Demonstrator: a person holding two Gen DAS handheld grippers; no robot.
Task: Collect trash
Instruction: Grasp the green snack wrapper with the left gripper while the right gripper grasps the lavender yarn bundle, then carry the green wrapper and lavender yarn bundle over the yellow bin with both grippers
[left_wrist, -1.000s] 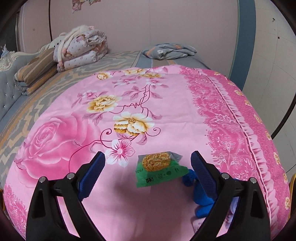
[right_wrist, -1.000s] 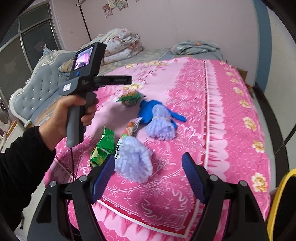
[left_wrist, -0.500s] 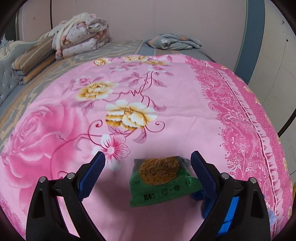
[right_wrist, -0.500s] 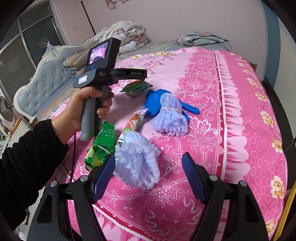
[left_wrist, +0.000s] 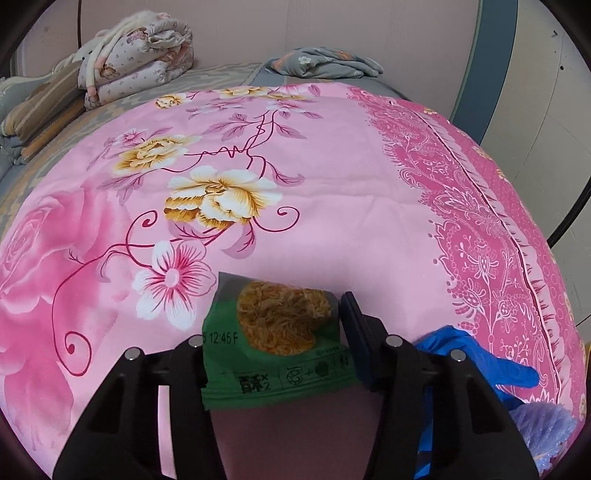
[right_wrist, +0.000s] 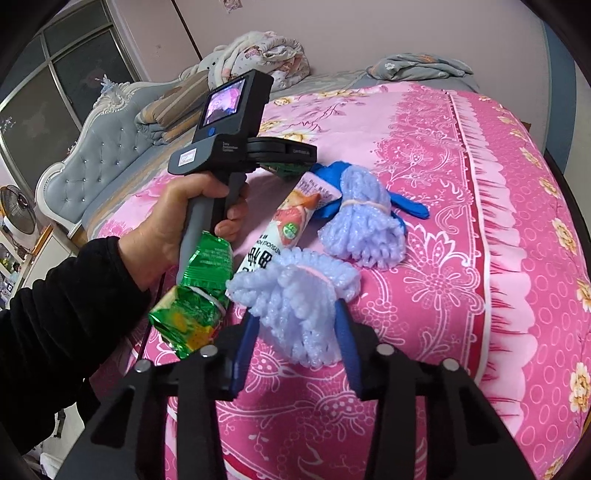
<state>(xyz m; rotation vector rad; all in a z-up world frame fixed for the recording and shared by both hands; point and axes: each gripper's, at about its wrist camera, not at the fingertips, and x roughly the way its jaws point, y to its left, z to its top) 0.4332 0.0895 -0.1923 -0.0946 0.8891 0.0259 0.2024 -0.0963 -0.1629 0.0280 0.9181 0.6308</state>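
Note:
A green snack packet (left_wrist: 273, 354) with a round noodle cake showing lies on the pink flowered quilt (left_wrist: 332, 184). My left gripper (left_wrist: 275, 332) has its jaws closing, with the pads against the packet's two side edges. A pale lilac foam net bundle (right_wrist: 299, 295) sits between the blue pads of my right gripper (right_wrist: 295, 317), whose jaws are closing and squeezing it. The right wrist view also shows a person's hand (right_wrist: 177, 221) holding the left gripper's handle. More trash lies there: a crumpled green wrapper (right_wrist: 199, 291), a white and red sausage wrapper (right_wrist: 291, 225), a second foam bundle (right_wrist: 362, 229) and a blue glove (right_wrist: 406, 205).
Folded quilts (left_wrist: 136, 62) and a grey cloth (left_wrist: 325, 62) lie at the far end of the bed. A grey tufted headboard (right_wrist: 92, 158) stands on the left, with a fan (right_wrist: 18, 210) beyond it. The quilt's frilled edge (right_wrist: 480, 184) drops off to the right.
Both grippers have come down onto the bed and narrowed from wide open. The left now holds the green packet by its edges, and the right pinches the near foam bundle.

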